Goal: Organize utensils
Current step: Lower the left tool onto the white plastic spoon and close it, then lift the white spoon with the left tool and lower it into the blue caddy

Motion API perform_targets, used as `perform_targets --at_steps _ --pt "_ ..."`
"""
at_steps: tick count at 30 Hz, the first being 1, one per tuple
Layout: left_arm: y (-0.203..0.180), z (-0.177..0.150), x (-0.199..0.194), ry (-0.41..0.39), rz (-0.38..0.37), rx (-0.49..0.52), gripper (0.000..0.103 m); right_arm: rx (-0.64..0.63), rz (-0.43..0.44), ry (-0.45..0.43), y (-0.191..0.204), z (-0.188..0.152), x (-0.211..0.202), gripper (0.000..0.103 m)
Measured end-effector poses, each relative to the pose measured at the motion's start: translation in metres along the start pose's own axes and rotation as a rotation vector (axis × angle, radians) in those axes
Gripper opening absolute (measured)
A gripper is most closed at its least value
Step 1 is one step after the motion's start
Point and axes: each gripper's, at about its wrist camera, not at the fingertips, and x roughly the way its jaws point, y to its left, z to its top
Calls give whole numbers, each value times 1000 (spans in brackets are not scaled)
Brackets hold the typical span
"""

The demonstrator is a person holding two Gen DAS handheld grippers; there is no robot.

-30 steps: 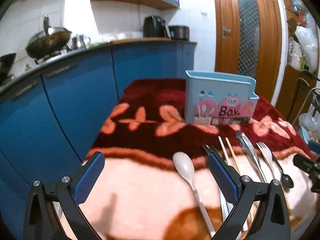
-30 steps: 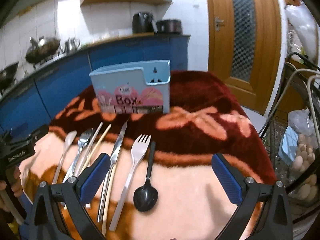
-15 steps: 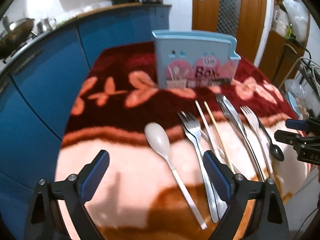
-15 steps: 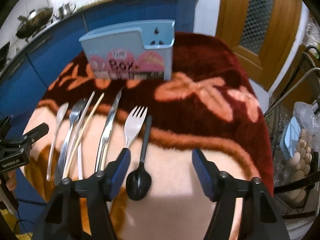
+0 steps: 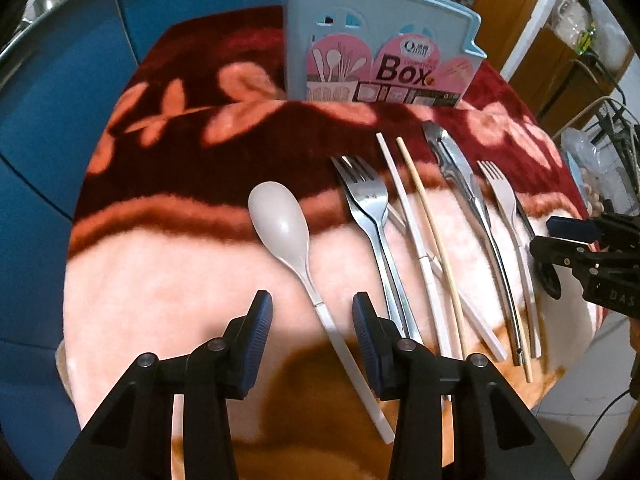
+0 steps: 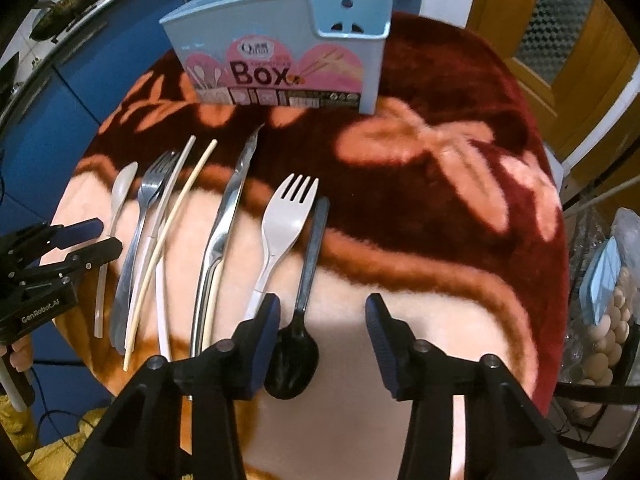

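Utensils lie in a row on the blanket in front of a light blue utensil box (image 5: 380, 40) (image 6: 280, 40). My left gripper (image 5: 310, 312) points down over the white spoon (image 5: 280, 216). Its jaws are closing, with the spoon's handle between them and untouched. My right gripper (image 6: 323, 312) hangs over the black spoon (image 6: 306, 280). Its jaws are closing too, with the handle close to the left pad and gaps on both sides. Between the spoons lie steel forks (image 5: 366, 196), chopsticks (image 5: 432, 220), a steel knife (image 5: 464, 184) and a white fork (image 6: 290, 216).
A red and pink fleece blanket (image 6: 420, 208) covers the small table. Blue cabinets (image 5: 48, 100) stand to the left and a wooden door (image 6: 580, 40) behind. A wire rack with eggs (image 6: 600, 320) is off the table's right edge. The other gripper shows at each view's side.
Both grippers have tipped down toward the table and come closer to it. Their jaws have narrowed from wide apart, so that each spoon's handle is now between them.
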Motion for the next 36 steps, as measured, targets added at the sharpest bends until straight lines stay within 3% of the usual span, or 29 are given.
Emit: perform_targets --at_steps 7,11,14,16,17,20,28,36 --pt "-1 14 5 98 1 41 40 -37 -22 75 6 13 6 38" --pt "0 22 7 146 -8 43 26 -38 -14 116 7 23 11 33" --pt "3 29 9 161 -32 29 15 -32 -6 128 5 33 15 24" --pt "5 29 8 154 -47 15 14 -22 9 120 1 37 16 9" --pt "6 29 8 149 -51 11 13 -14 12 113 0 38 17 9" --pt "11 25 4 118 -70 -3 6 -1 30 70 -3 38 17 8" --pt "29 3 -20 -49 -127 -34 5 89 134 -128 -28 6 -14 8" --pt "36 2 -58 -268 -164 -59 5 120 179 -412 -29 -18 -46 8"
